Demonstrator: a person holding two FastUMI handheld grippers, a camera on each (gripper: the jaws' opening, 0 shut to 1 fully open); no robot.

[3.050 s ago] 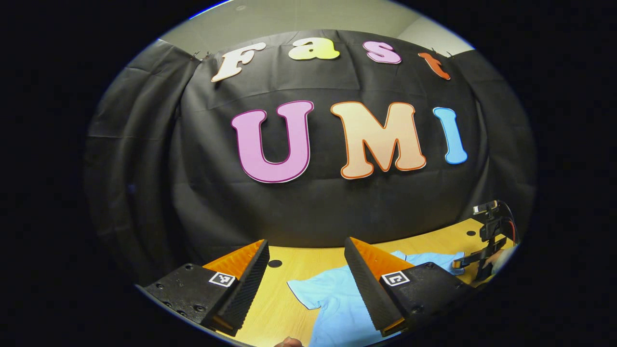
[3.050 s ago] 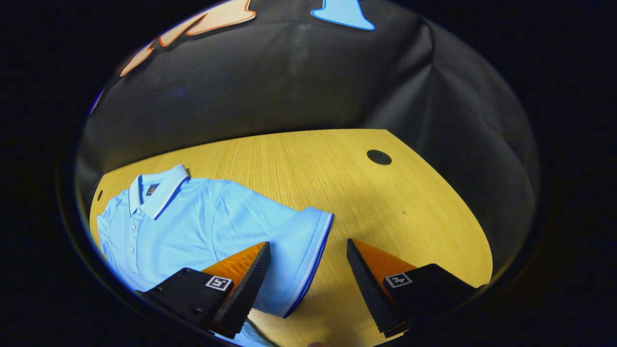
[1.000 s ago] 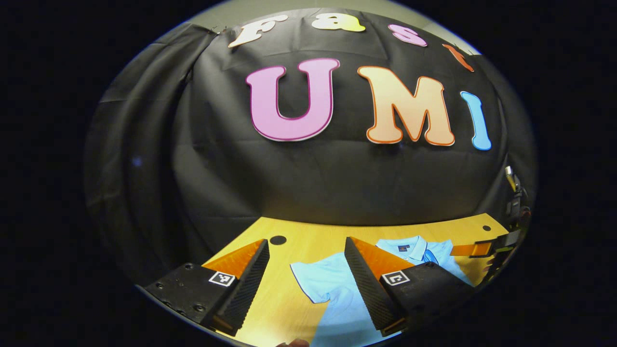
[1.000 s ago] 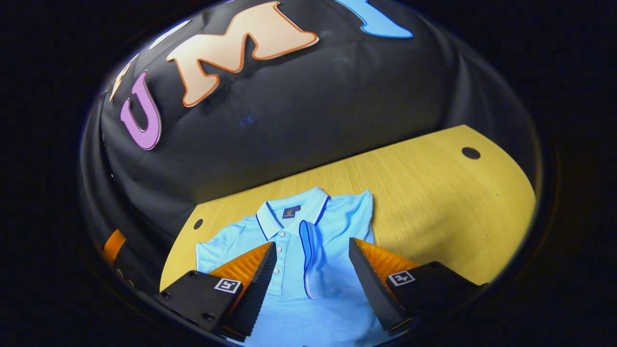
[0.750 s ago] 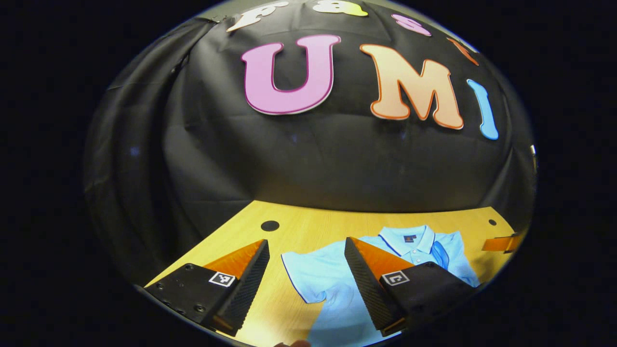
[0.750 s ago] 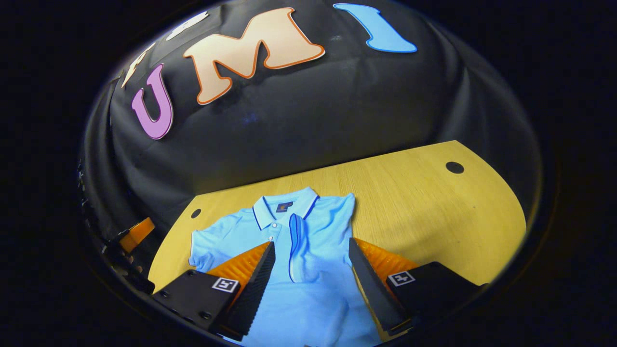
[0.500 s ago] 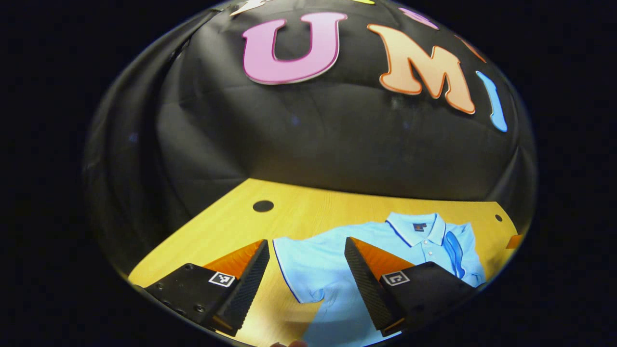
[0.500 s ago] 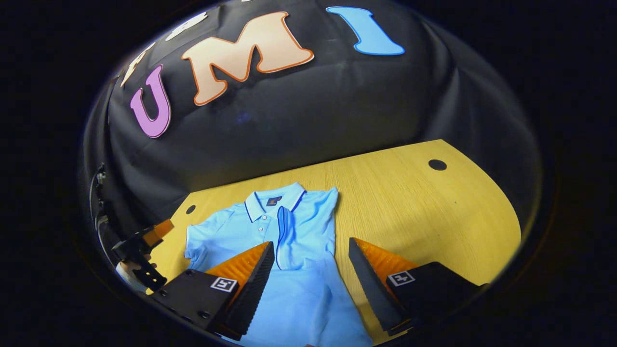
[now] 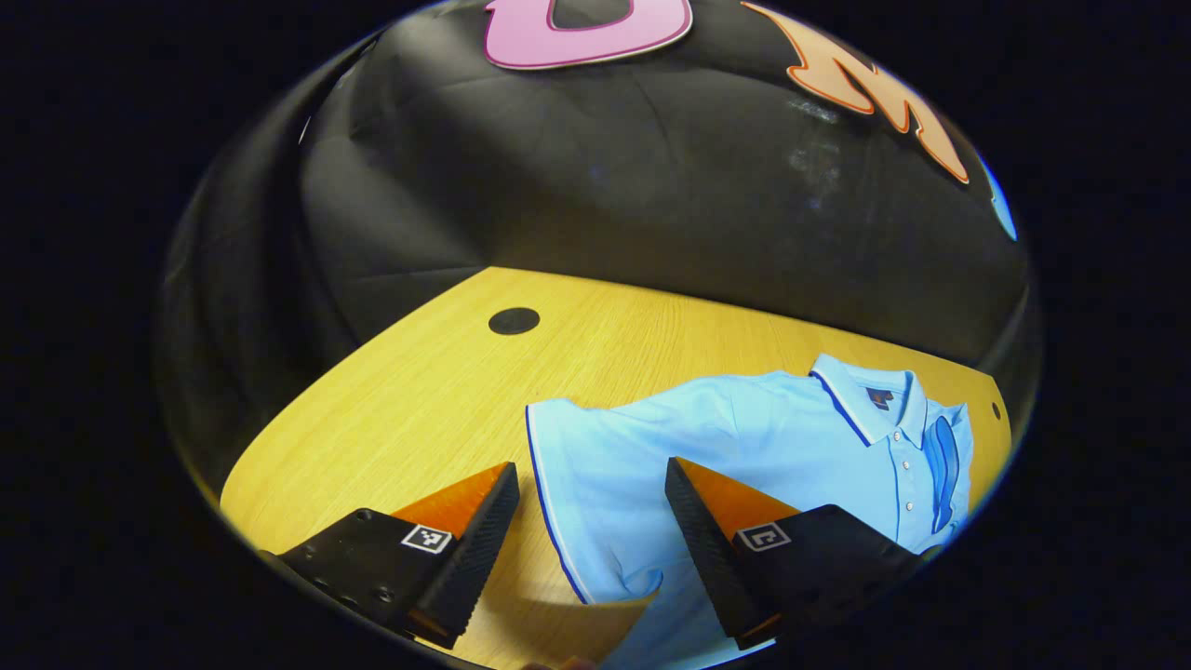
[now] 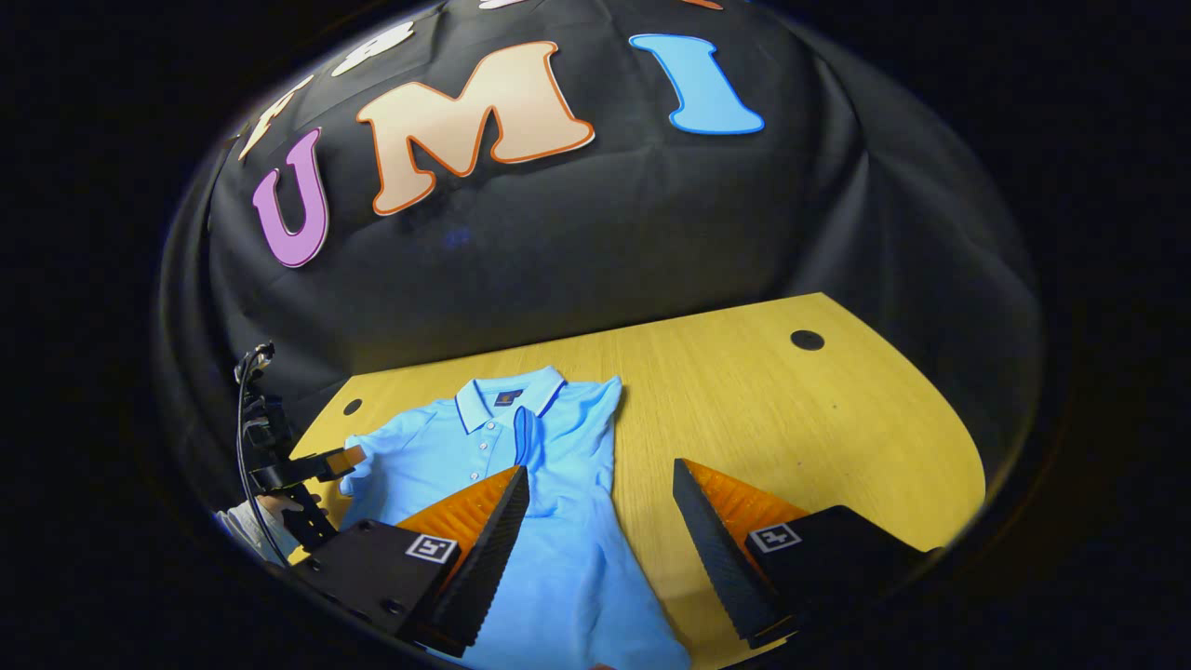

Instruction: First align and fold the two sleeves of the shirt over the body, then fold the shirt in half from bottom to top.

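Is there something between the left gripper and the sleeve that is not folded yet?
Nothing visible. The left gripper is open, and the flat sleeve of the polo shirt lies right ahead between its fingers.

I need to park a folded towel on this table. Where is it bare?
Bare wood lies between the shirt and the table's far right edge, near the dark hole. Another patch lies beyond the spread sleeve, around the other hole. The left gripper crowds that sleeve.
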